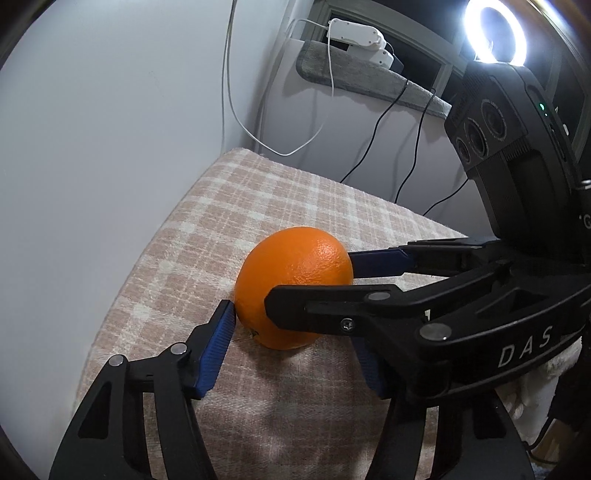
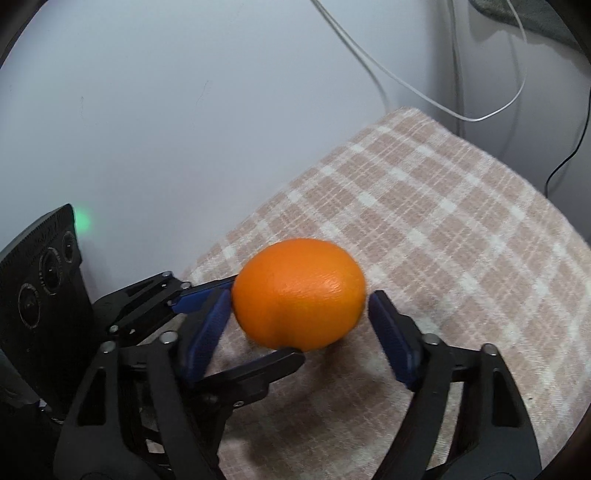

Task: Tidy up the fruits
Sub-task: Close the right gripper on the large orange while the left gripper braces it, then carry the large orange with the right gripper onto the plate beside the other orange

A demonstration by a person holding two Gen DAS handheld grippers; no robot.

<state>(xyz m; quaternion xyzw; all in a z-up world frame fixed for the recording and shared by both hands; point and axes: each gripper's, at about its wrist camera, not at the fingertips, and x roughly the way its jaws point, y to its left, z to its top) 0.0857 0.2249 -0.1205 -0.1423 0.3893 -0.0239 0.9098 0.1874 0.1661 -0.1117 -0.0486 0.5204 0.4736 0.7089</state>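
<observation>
Nearest the left wrist lens, the left gripper [image 1: 291, 325] reaches in from the bottom edge. Its left blue pad [image 1: 218, 350] presses against the orange [image 1: 291, 269]. The tip of its other finger is hidden behind the right gripper [image 1: 310, 278], so I cannot tell whether it is clamped. The orange sits on a pink-and-cream checked cloth [image 1: 295, 192] near the corner by the wall. It is slightly oval, with its long axis tilted from lower left to upper right. A small dark stem mark low on its left side faces the cloth. The right gripper comes in from the right with one finger touching the fruit's upper right and the other crossing in front of it. White letters "DAS" are readable on its body, and a lone "G" shows at the frame edge. A lit ring light [image 1: 495, 31] glows at the top right.

From the right wrist, the right gripper [image 2: 299, 295] has its fingers spread with the orange [image 2: 299, 295] between them. The left pad [image 2: 207, 332] meets the peel, and the right pad [image 2: 391, 339] stands just clear of it. The fruit looks wider than tall here and slightly blurred. The left gripper [image 2: 267, 318] enters from the left, one finger at the orange's left side and one beneath it. The print on its camera block is too small to read.
</observation>
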